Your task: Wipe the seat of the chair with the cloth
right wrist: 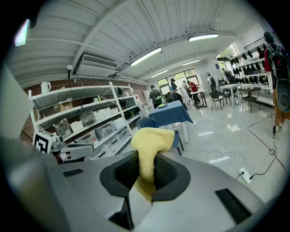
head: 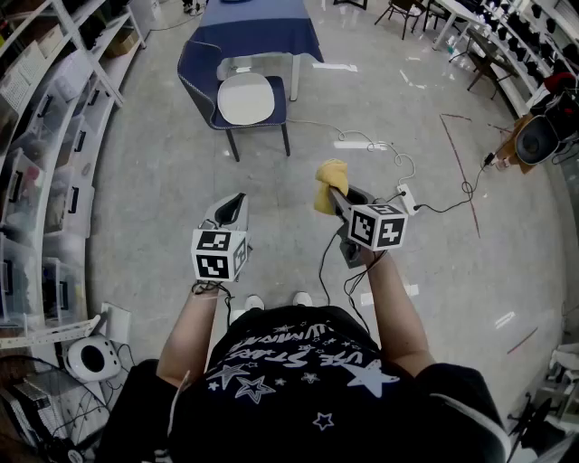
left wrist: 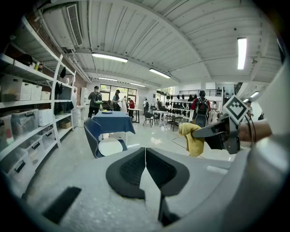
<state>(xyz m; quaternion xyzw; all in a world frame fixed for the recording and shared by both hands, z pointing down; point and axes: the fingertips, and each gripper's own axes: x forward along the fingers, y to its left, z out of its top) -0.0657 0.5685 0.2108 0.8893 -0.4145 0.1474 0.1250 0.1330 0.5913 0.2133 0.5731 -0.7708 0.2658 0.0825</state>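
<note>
A blue chair (head: 237, 95) with a white seat (head: 245, 99) stands well ahead of me, against a table with a blue cloth (head: 259, 25). My right gripper (head: 336, 192) is shut on a yellow cloth (head: 330, 184), held in the air far short of the chair. The yellow cloth (right wrist: 148, 154) bulges out above the right gripper (right wrist: 144, 171)'s pads. My left gripper (head: 233, 204) hangs beside it, shut with nothing in it. In the left gripper view the left gripper (left wrist: 145, 164)'s pads meet, the chair (left wrist: 100, 139) lies beyond, and the yellow cloth (left wrist: 192, 138) shows at the right.
White shelving with storage boxes (head: 54, 154) lines the left side. A power strip with cables (head: 371, 145) lies on the floor right of the chair. More tables and chairs (head: 470, 36) stand at the back right. Several people (left wrist: 113, 100) stand far off.
</note>
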